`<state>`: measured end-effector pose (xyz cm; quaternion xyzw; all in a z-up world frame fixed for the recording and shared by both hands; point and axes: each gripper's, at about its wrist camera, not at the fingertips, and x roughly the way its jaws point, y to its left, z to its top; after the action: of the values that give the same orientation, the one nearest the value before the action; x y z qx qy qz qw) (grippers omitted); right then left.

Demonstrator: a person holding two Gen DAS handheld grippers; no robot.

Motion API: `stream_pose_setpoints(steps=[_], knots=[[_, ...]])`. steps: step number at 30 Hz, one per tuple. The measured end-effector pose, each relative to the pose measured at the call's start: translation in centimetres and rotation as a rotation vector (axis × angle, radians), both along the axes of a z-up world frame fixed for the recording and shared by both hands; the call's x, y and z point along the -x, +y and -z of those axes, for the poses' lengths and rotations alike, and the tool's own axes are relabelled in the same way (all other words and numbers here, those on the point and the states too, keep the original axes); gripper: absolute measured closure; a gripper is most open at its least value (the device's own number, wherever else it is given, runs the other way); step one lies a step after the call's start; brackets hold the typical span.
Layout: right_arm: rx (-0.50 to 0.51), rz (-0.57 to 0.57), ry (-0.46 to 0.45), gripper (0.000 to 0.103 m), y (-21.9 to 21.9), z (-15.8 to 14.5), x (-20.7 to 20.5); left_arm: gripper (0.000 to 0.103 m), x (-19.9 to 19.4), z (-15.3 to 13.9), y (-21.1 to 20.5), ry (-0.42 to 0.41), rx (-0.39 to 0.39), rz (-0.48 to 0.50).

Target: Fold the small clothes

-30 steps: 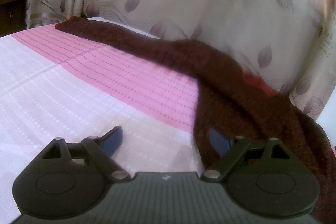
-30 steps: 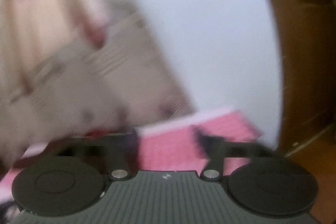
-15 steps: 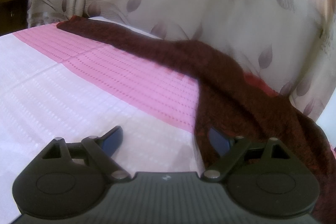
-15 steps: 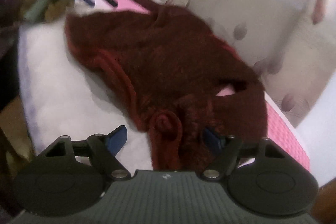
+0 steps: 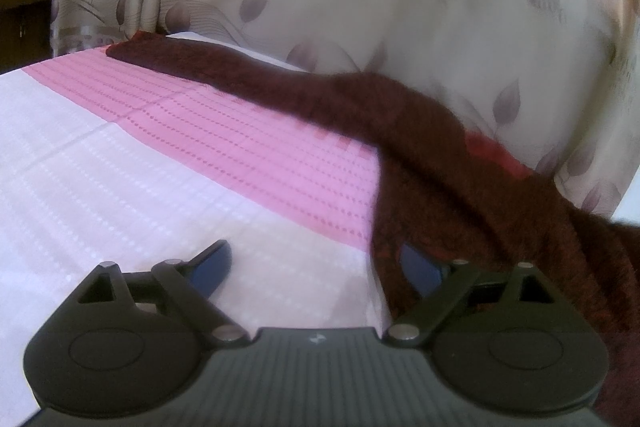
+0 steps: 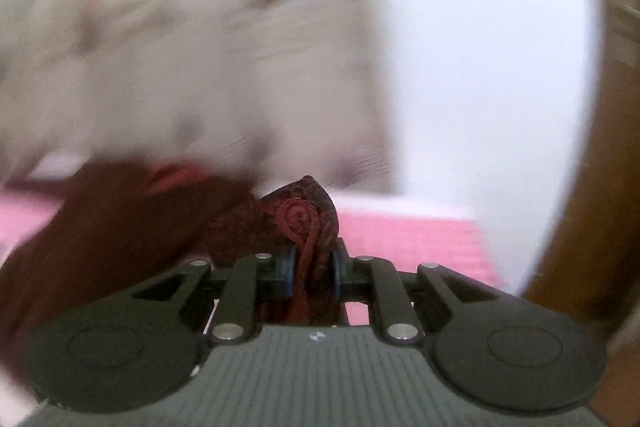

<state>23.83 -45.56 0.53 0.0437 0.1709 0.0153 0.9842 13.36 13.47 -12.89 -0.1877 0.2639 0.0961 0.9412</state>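
A dark maroon knitted garment (image 5: 400,123) lies along the far edge of a pink and white cloth-covered surface (image 5: 120,155), one part running down to my left gripper's right finger. My left gripper (image 5: 316,263) is open, low over the white cloth, its right fingertip at the garment's edge. In the right wrist view my right gripper (image 6: 314,267) is shut on a fold of the same garment (image 6: 304,219), with a red spiral trim standing up between the blue pads. The rest of the garment trails off to the left, blurred.
A beige curtain with a leaf print (image 5: 400,7) hangs right behind the surface. A white wall (image 6: 480,47) and brown wooden furniture (image 6: 600,187) stand to the right. Dark furniture (image 5: 20,7) is at the far left.
My right gripper has closed on a fold of the garment and swung up and right, the view now blurred. My left gripper has hardly moved and stays open.
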Motion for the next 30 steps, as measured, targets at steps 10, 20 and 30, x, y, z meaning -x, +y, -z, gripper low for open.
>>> stream_pose_setpoints(steps=[10, 20, 30], knots=[[-0.215, 0.301, 0.155, 0.084, -12.8, 7.0, -11.6, 0.01, -0.1, 0.0, -0.2, 0.004, -0.008, 0.0], [-0.225, -0.187, 0.089, 0.061, 2.5, 9.7, 2.4, 0.01, 7.0, -2.7, -0.2, -0.073, -0.113, 0.114], [0.238, -0.483, 0.144, 0.052, 21.5, 15.0, 12.1, 0.01, 14.5, -1.0, -2.2, -0.039, -0.201, 0.295]])
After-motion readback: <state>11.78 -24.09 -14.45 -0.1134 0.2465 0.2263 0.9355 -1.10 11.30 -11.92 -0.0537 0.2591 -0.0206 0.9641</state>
